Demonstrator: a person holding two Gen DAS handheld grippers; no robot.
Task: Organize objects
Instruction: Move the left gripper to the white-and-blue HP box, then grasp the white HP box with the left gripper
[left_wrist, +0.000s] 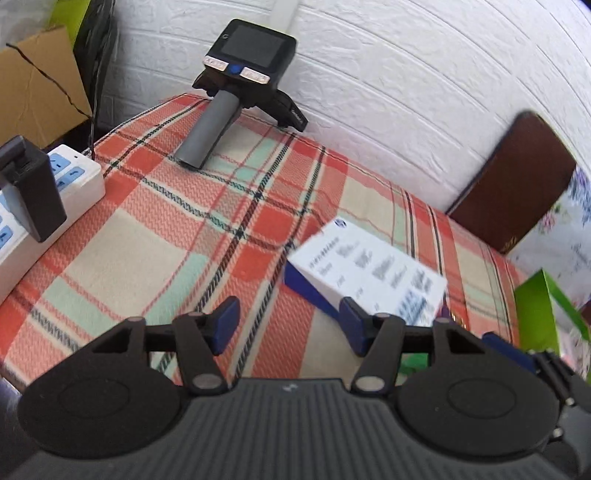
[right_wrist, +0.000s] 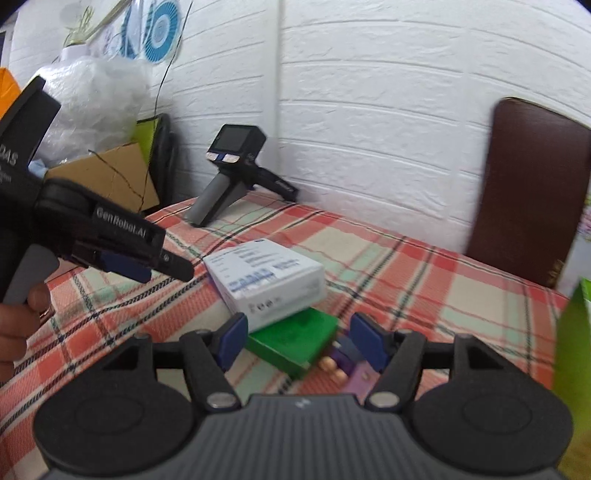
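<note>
The white box leans tilted on the green box on the checked cloth. Both the left gripper and right gripper are spread and hold nothing. A bump could make the white box slide off.

White brick-pattern wall behind a table under a plaid cloth

Ahead of the tongs the white wall rises behind the red, green and cream tablecloth; to their right a brown chair back leans against it, and far left stands a cardboard box in soft daylight.
</note>
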